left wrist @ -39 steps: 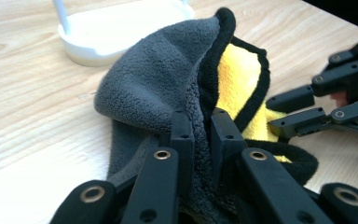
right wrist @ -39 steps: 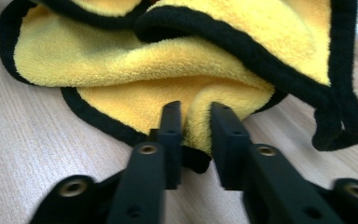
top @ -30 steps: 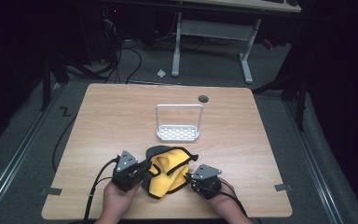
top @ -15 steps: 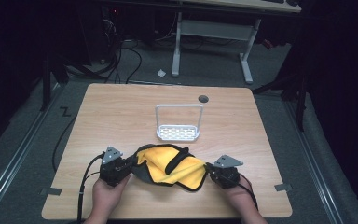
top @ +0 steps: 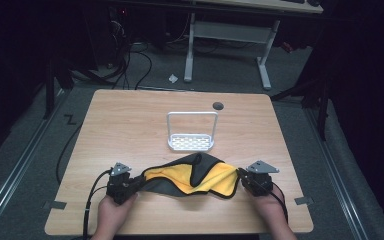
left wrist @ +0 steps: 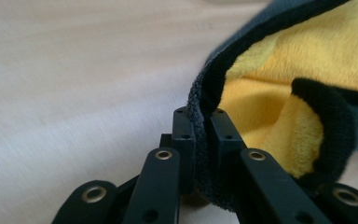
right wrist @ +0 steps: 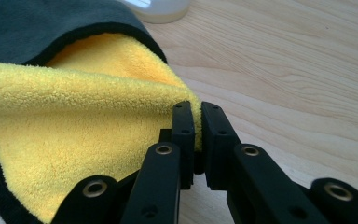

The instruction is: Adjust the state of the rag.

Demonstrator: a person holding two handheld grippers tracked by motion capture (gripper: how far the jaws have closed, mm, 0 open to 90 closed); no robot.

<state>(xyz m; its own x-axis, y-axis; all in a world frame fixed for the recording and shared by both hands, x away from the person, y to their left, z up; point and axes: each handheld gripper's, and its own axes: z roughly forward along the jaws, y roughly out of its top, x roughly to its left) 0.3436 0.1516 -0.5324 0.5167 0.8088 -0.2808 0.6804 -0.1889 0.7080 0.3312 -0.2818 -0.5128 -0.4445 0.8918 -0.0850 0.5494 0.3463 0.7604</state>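
Cloth (top: 192, 176), yellow on one face and dark grey on the other with black edging, is lying stretched across the near part of the wooden table (top: 130, 115) in the high view, sagging in folds between two hand-held tools. Left gripper (top: 141, 183) is clamping the cloth's left end, with a hand (top: 112, 215) wrapping its body from below. Right gripper (top: 239, 176) is clamping the cloth's right end. White wire rack (top: 191, 132) is standing upright near the table's middle, just beyond the cloth and apart from it.

Left gripper view: jaws are pressing together on the dark, black-edged hem of the cloth (left wrist: 307, 88), which is rising to the right and showing its yellow pile; bare tabletop is lying to the left.

Right gripper view: jaws are pinching a yellow corner of the cloth (right wrist: 65, 121), which is spreading leftward with its grey face folding over at the top.
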